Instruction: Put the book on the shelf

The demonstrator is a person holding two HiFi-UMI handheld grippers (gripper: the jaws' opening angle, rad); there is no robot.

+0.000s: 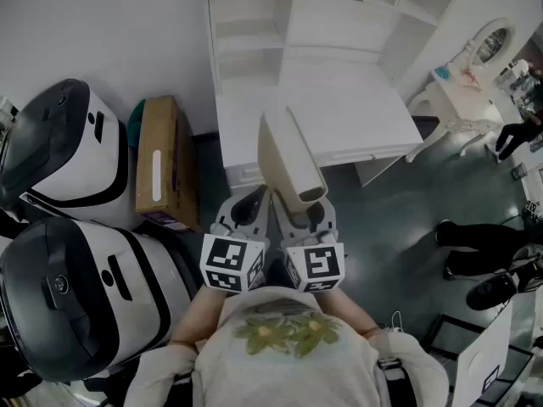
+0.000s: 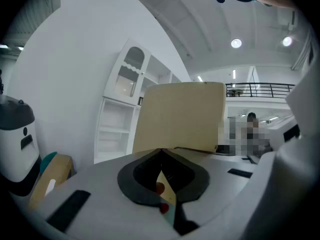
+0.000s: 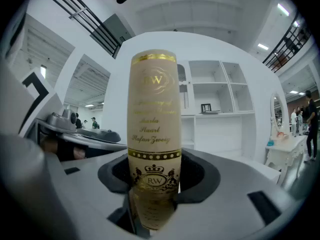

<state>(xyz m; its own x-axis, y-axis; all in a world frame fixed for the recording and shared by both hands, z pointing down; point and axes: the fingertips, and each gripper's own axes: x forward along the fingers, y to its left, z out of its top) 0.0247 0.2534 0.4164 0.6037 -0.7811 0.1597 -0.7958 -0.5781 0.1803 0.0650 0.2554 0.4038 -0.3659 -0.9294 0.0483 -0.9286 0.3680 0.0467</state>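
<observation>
A cream book (image 1: 293, 164) with gold print on its spine (image 3: 154, 114) stands upright in my right gripper (image 1: 315, 220), whose jaws (image 3: 154, 180) are shut on its lower end. It rises over the white desk in front of the white shelf unit (image 1: 246, 41). In the left gripper view the book's plain cover (image 2: 180, 116) shows just to the right. My left gripper (image 1: 247, 208) is close beside the right one, and its jaws (image 2: 160, 151) meet at the tips with nothing held. The shelf's compartments (image 3: 215, 114) (image 2: 117, 124) lie ahead.
Two large white and black machines (image 1: 59, 142) (image 1: 76, 295) stand at the left, with a cardboard box (image 1: 161, 164) against the wall. The white desk (image 1: 356, 108) runs right of the shelf. A white dressing table with a mirror (image 1: 475, 66) and a person's legs (image 1: 479, 244) are at the right.
</observation>
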